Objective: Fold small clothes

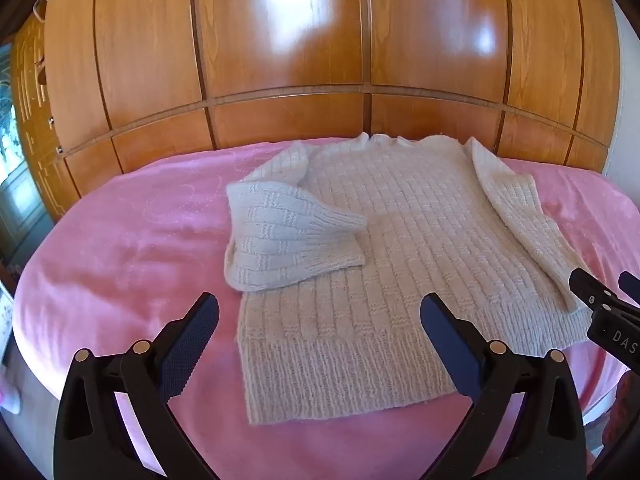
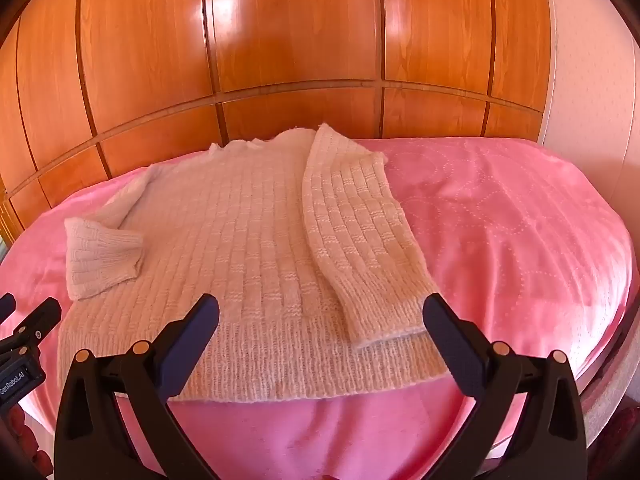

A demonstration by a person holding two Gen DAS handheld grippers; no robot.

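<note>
A cream knitted sweater [image 1: 400, 240] lies flat on the pink bedspread [image 1: 120, 248], hem towards me. Its left sleeve [image 1: 280, 236] is folded in over the body. Its right sleeve [image 1: 520, 216] lies straight down the right side. My left gripper [image 1: 320, 320] is open and empty, just above the hem at the lower left. My right gripper [image 2: 320, 320] is open and empty, over the hem beside the right sleeve's cuff [image 2: 384, 320]. The sweater also shows in the right wrist view [image 2: 240, 248]. The right gripper's tip shows in the left wrist view [image 1: 600, 300].
A glossy wooden wardrobe [image 1: 320, 60] stands right behind the bed. The pink bedspread [image 2: 520, 240] stretches bare to the right of the sweater. The bed's edge curves along the right [image 2: 608, 380]. The left gripper's body shows at the left edge of the right wrist view [image 2: 24, 344].
</note>
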